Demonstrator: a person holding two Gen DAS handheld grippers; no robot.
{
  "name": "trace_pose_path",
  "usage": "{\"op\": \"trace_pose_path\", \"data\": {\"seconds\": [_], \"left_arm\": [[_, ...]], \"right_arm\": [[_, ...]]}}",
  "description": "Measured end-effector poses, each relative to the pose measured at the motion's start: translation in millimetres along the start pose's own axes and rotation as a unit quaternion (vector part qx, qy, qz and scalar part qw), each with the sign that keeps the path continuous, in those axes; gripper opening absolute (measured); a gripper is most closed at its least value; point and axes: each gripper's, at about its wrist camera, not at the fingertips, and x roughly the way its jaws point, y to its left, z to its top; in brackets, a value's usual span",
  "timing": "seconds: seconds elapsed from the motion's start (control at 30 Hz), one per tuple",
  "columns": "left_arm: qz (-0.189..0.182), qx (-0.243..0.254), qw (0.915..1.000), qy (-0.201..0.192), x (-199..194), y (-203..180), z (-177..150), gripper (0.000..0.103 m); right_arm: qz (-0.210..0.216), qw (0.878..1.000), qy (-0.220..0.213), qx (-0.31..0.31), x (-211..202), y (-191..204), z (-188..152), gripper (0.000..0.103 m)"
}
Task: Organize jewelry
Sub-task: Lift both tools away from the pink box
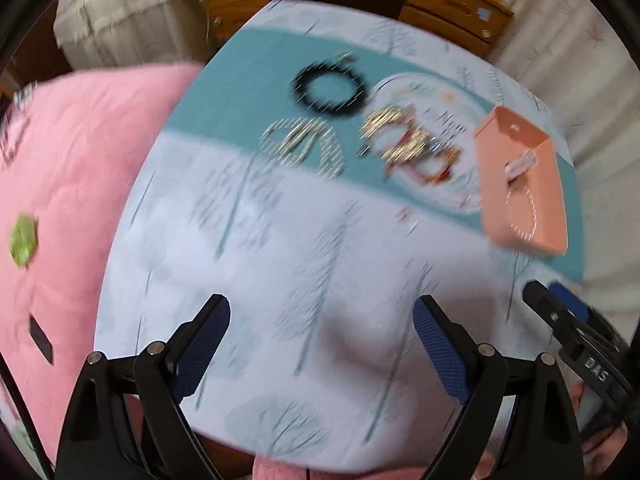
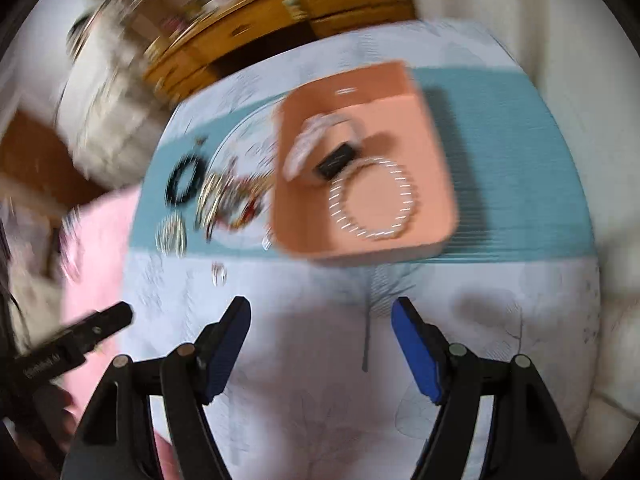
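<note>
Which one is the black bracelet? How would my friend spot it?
Find the teal stripe across the tree-print cloth. Left of the clear plate heaped with gold and red jewelry lies the black bracelet, flat on the teal. It is the only dark ring; the loops beside it are gold.

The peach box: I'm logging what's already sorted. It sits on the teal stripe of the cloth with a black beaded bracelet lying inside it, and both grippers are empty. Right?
Not quite. The bracelet inside the peach box is white-beaded, as the right wrist view shows; the black bracelet lies outside it on the cloth. The rest holds: left gripper and right gripper are empty.
</note>
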Motion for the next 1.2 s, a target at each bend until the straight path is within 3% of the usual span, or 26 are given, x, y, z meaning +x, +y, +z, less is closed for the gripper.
{"op": "trace_pose_path", "data": {"seconds": [0.2,0.4,0.53,0.73,0.87,1.1,1.2], "left_arm": [[0.016,-0.053,0.9978,0.037,-9.0,80.5,-32.8,0.092],[0.015,-0.019,0.9996,0.016,-33.1,127.6,-33.1,0.092],[-0.001,0.015,0.9999,0.0,-43.8,146.2,-23.8,0.092],[-0.026,0.059,0.9979,0.006,-32.7,158.2,-8.0,0.092],[-0.044,0.084,0.9954,0.011,-25.4,152.6,3.7,0.092],[-0.049,0.147,0.9875,-0.031,-22.1,116.3,28.9,0.092],[-0.046,0.194,0.9784,-0.053,-20.8,92.9,43.1,0.092]], "right_arm": [[0.006,0.995,0.034,-0.094,17.2,71.7,-34.3,0.073],[-0.024,0.986,0.025,-0.162,28.6,139.9,-56.1,0.073],[-0.034,0.989,0.01,-0.143,31.4,164.7,-61.5,0.073],[-0.076,0.992,-0.03,-0.095,25.3,175.8,-74.0,0.073],[-0.094,0.994,-0.029,-0.054,22.8,169.1,-77.6,0.073],[-0.13,0.99,-0.06,-0.005,17.1,149.2,-71.7,0.073],[-0.138,0.987,-0.084,-0.012,17.7,145.8,-66.4,0.073]]}}
